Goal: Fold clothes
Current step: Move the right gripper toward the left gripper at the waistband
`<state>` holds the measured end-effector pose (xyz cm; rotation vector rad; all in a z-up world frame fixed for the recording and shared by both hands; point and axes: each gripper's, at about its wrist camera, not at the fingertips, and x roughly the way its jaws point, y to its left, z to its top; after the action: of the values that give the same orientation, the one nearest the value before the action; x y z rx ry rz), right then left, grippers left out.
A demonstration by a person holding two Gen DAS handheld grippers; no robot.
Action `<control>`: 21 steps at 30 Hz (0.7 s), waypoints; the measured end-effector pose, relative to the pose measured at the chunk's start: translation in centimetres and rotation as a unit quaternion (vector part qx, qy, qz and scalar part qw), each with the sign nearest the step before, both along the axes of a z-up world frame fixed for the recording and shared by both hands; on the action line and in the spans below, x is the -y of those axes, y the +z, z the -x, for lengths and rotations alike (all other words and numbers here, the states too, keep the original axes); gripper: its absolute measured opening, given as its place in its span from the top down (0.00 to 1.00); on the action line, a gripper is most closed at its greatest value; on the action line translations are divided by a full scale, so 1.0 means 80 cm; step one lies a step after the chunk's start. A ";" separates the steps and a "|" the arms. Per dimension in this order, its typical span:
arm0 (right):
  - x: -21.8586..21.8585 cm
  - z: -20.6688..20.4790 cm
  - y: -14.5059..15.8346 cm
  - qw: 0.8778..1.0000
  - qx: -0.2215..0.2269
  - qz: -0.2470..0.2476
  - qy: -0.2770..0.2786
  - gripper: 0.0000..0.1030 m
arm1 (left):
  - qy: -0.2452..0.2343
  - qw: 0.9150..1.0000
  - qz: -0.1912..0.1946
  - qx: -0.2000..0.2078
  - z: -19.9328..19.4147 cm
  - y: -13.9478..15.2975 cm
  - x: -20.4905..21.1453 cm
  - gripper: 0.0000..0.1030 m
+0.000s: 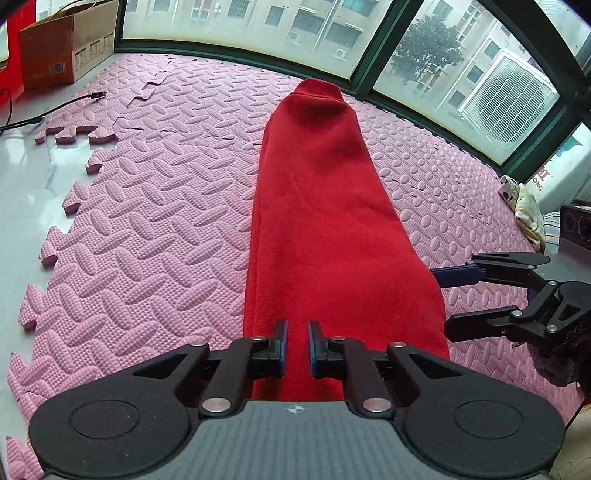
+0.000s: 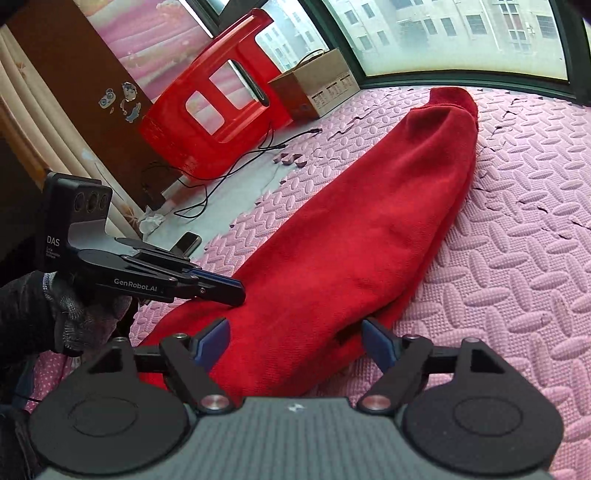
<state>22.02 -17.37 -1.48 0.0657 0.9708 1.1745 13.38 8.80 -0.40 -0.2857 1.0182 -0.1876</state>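
garment point(image 1: 317, 206) lengthwise on foam mat point(image 1: 155, 229) | cardboard box point(image 1: 66, 48) beyond mat's far-left corner | window point(image 1: 258, 22) behind

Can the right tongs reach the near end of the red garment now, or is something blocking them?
Probably yes. The right tongs are open, right over the near end of the red garment, nothing between. The left tongs sit at the other edge, out of the way.

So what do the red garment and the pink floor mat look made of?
Red garment: soft matte fleece or knit, judging by its fuzzy nap and limp folds. Pink floor mat: likely EVA foam tiles, with embossed texture and jigsaw edges.
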 end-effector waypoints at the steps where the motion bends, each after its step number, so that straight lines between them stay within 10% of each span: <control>1: -0.003 -0.003 -0.001 1.000 0.000 -0.003 0.008 0.22 | 0.002 1.000 0.000 -0.002 -0.001 -0.001 0.000 0.88; 21: -0.019 -0.034 -0.019 0.988 -0.057 -0.027 0.143 0.17 | 0.026 0.999 0.019 -0.012 -0.011 -0.009 -0.007 0.88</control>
<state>24.75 -15.83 -3.04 0.0376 1.0738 1.4738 14.25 9.35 -1.15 -0.3498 1.0302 -0.1567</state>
